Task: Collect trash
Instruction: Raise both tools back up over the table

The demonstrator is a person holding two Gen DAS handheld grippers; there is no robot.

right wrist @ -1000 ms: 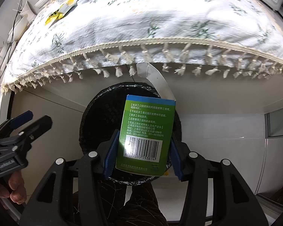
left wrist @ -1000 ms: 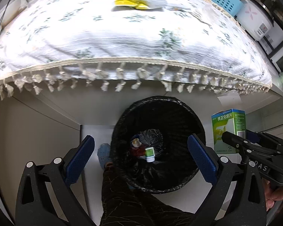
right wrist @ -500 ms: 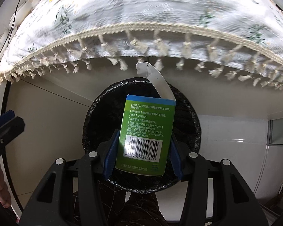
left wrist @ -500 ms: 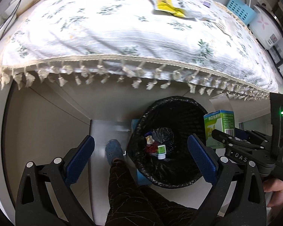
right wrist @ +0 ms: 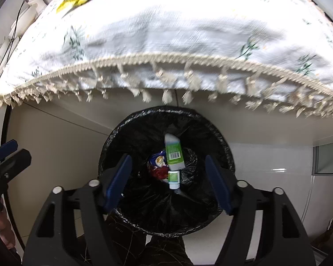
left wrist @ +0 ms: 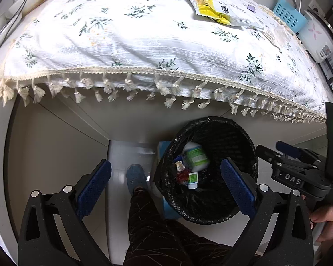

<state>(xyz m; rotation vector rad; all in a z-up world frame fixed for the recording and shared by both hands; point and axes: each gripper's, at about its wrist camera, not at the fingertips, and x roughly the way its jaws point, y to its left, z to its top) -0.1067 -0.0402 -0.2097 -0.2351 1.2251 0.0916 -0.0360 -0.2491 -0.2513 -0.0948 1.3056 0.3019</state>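
Note:
A black lined trash bin (right wrist: 113,146) (left wrist: 250,146) stands on the floor under the table edge. The green medicine box (right wrist: 174,155) (left wrist: 196,155) lies inside it on other trash, beside a small green and white bottle (right wrist: 173,178) (left wrist: 192,179) and a red and blue wrapper (right wrist: 157,164). My right gripper (right wrist: 167,182) is open and empty above the bin. My left gripper (left wrist: 165,187) is open and empty, left of the bin. A yellow snack wrapper (left wrist: 213,14) (right wrist: 72,0) lies on the white flowered tablecloth (left wrist: 126,33).
The tablecloth's tasselled fringe (left wrist: 144,88) hangs over the bin. A blue basket (left wrist: 287,14) and a white rice cooker (left wrist: 317,37) stand at the table's far right. The person's leg and blue shoe (left wrist: 135,175) are beside the bin.
My right gripper opened and let go of the green box, which dropped into the bin. The left gripper moved left and back, still open.

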